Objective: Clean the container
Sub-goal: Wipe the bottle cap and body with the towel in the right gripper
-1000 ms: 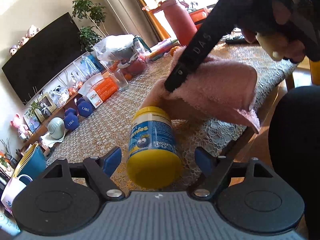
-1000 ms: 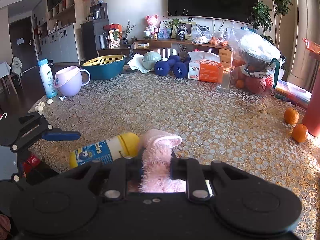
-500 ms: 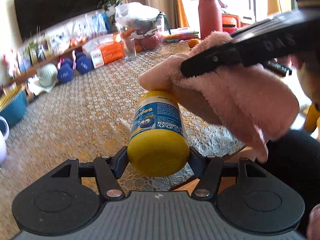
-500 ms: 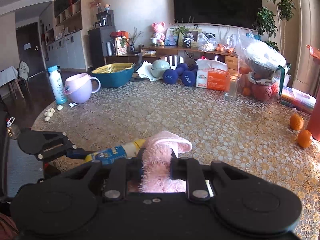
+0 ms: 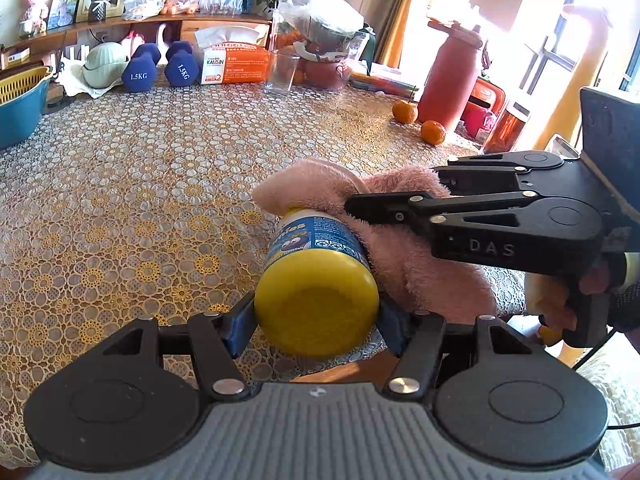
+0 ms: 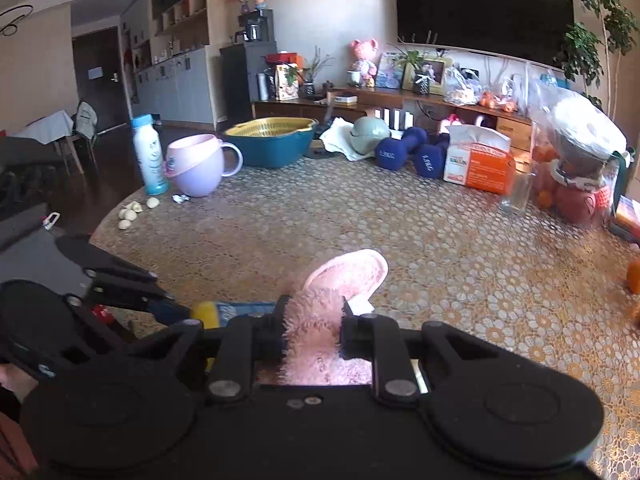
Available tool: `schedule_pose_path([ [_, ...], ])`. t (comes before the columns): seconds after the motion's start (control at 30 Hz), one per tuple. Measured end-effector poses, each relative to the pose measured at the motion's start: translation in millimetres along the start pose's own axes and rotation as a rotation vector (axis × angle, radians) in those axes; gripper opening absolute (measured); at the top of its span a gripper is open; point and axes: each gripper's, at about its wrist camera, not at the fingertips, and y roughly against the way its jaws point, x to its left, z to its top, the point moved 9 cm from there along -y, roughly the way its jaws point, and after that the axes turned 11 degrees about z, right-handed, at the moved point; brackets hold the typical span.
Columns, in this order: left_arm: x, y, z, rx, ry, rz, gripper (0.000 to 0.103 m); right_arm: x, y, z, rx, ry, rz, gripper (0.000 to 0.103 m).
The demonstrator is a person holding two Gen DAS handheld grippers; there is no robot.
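The left wrist view shows the left hand-held gripper closed on the container, a yellow bottle with a blue label. Its blue pads press the two sides near the yellow end that faces the camera. The long axis of the container runs forward, away from this gripper and a little to the left, above the near edge of the desk. The right hand-held gripper comes in from the right side and holds the pink cloth. The cloth lies against the right flank and over the far end of the container, so the far end is hidden. I judge that the next wipe must go along this long axis, and the cloth is already on the correct side for it. A hand on the right handle is only partly visible.

The right wrist view shows the right hand-held gripper with narrow jaws, pinching the pink cloth, which stands up between the fingers. The container is to the lower left, mostly covered by the gripper body; only a yellow part and a strip of blue label appear. The left hand-held gripper is dark and hard to read there, and the contact of cloth and container cannot be seen.
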Motion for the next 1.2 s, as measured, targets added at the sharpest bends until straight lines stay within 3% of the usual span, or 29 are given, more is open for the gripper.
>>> schedule_pose_path([
  [0.17, -10, 9, 7, -0.06, -0.072, 0.038, 0.062, -24, 6, -12, 0.026, -0.021, -0.096, 0.02],
  [0.27, -20, 16, 13, -0.11, -0.142, 0.071, 0.062, -20, 24, -4, -0.028, -0.032, -0.063, 0.02],
  [0.47, -38, 21, 22, -0.175, -0.211, 0.078, 0.062, -2, 39, 11, -0.116, -0.098, 0.1, 0.02],
  [0.7, -44, 15, 26, -0.203, -0.245, 0.084, 0.062, -26, 17, -13, -0.018, -0.113, -0.025, 0.02],
  [0.8, -47, 10, 31, -0.212, -0.254, 0.087, 0.062, -27, 31, -9, -0.045, -0.098, -0.051, 0.02],
  [1.0, -54, -2, 39, -0.231, -0.276, 0.096, 0.062, -5, 71, 31, -0.166, -0.026, -0.003, 0.02],
  [1.2, -56, -4, 41, -0.238, -0.286, 0.097, 0.062, 20, 55, 36, -0.119, 0.044, 0.05, 0.02],
])
